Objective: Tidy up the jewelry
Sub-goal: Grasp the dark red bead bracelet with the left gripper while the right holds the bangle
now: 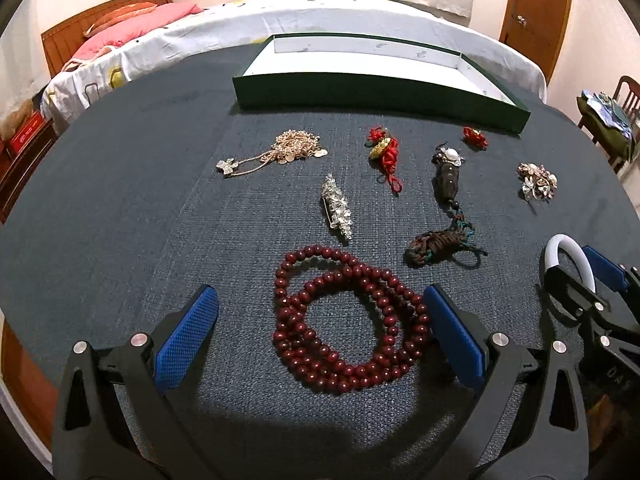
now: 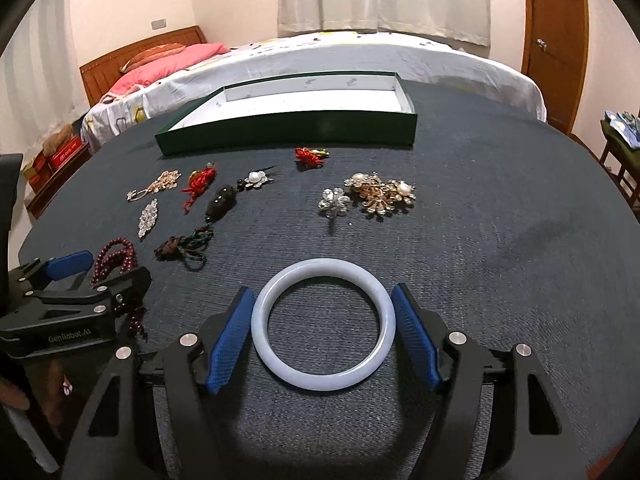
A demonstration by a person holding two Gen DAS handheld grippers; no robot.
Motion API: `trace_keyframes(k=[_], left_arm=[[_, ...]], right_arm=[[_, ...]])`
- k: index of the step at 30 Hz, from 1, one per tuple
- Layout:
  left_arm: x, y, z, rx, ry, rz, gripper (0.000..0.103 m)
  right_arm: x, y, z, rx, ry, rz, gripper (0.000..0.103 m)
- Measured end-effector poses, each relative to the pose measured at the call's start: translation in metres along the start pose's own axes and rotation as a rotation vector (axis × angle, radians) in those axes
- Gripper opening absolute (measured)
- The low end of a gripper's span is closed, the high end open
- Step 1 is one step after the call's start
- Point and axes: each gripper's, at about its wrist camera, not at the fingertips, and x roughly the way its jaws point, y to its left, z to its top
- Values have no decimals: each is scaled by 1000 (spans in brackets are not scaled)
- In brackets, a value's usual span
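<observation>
A dark red bead necklace (image 1: 348,320) lies coiled on the blue cloth between the fingers of my left gripper (image 1: 320,304), which is open around it. A pale white bangle (image 2: 323,324) lies flat between the fingers of my right gripper (image 2: 323,312), which is open, its pads close beside the ring. The bangle also shows in the left wrist view (image 1: 560,250). A green tray (image 1: 384,92) with a white floor stands at the far side; it also shows in the right wrist view (image 2: 288,130).
Loose pieces lie between grippers and tray: a gold chain (image 1: 280,150), a crystal hair clip (image 1: 338,210), a red knot charm (image 1: 384,152), a dark pendant with cord (image 1: 446,184), brooches (image 2: 376,196). A bed (image 2: 320,56) lies behind the table.
</observation>
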Motion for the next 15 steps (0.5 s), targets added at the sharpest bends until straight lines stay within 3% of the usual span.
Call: trace_keyframes(k=[6,7,11,12,15], left_arm=[[-3,1,-5,5,-12,-7,97],[-5,3,-6,8,-16,-10,92],[-13,7,-7,7,-43,-17,51],[-14,9,-7,4,-45,-25,48],[-16,13,-8,-2,-55,-32,25]], right_arm=[[-1,-2,0,8,-3,4,68],[-1,-2,0,10,-3,4,68],[-1,-3,0,9,-3,4,68],[-1,-3,0,8,-2,4,68],[-1,-2,0,8,-3,5,68]])
